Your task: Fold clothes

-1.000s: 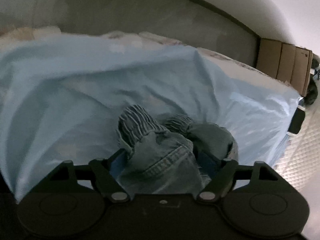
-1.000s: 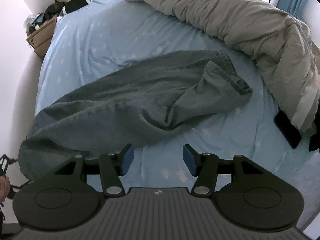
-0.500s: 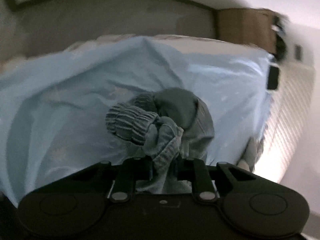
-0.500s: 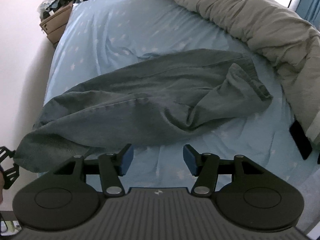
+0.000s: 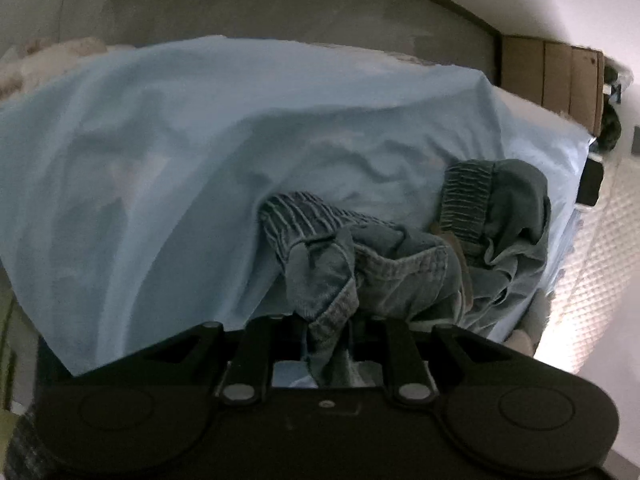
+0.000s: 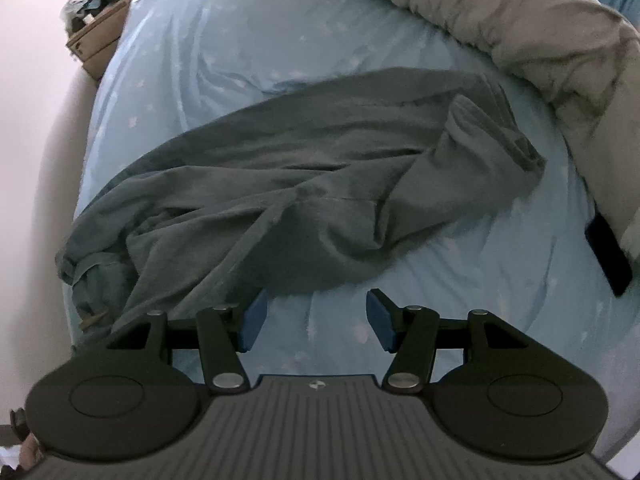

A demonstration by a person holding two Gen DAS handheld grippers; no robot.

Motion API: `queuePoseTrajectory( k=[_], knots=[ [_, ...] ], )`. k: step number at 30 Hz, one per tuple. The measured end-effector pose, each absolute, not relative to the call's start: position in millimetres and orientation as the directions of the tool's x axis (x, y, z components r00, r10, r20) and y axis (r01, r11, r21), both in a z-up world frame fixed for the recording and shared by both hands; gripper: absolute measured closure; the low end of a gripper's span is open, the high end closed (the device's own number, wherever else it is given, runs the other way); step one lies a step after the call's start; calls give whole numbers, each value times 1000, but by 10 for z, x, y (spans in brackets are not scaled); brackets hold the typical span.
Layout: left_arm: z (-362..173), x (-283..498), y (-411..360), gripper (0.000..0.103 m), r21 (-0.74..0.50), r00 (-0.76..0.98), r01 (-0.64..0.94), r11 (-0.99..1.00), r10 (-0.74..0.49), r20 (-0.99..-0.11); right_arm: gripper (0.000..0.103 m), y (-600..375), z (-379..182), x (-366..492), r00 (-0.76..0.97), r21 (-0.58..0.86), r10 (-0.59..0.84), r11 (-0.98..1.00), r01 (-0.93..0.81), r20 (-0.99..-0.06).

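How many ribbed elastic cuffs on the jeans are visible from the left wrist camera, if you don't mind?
2. One ribbed cuff lies just above the left gripper, which is shut on the jeans; the other cuff sits further right on the blue sheet. Nothing suggests more.

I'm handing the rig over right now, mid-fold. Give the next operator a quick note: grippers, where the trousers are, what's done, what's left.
Left gripper: shut on the waistband end of the denim trousers; its jaws have just been closing on that fabric.
Right gripper: open, holding nothing, hovering over the blue sheet just short of the trousers.
Trousers: sprawled and rumpled across the bed, hem end near the grey duvet.
Done: one end gripped.
Left: probably grip with the right, straighten, then fold.
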State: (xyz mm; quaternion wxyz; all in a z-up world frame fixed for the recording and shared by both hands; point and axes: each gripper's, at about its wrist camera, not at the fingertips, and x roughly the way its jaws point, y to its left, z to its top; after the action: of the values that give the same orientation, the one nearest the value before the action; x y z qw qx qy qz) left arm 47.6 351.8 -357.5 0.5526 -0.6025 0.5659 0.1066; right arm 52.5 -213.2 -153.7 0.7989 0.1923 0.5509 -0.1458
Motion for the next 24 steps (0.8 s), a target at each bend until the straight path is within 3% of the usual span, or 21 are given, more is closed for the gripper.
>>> queuePoseTrajectory(
  k=[6, 8, 11, 24],
  knots=[
    [-3373, 587, 3512, 76, -498, 278, -793, 350, -520, -808, 45, -2383, -1641, 449, 338, 154, -33, 847, 509, -941],
    [-3299, 614, 3461, 51, -484, 267, -794, 367, -505, -821, 45, -2499, -1676, 448, 342, 162, -37, 831, 532, -939],
    [-3160, 600, 3405, 42, -478, 277, -795, 373, -478, -834, 44, -2694, -1745, 481, 346, 165, -48, 811, 561, -937],
    [-2383, 276, 2694, 41, -401, 288, -829, 389, -319, -903, 44, -4089, -2206, 1128, 401, 218, -72, 745, 631, -913]
  ],
)
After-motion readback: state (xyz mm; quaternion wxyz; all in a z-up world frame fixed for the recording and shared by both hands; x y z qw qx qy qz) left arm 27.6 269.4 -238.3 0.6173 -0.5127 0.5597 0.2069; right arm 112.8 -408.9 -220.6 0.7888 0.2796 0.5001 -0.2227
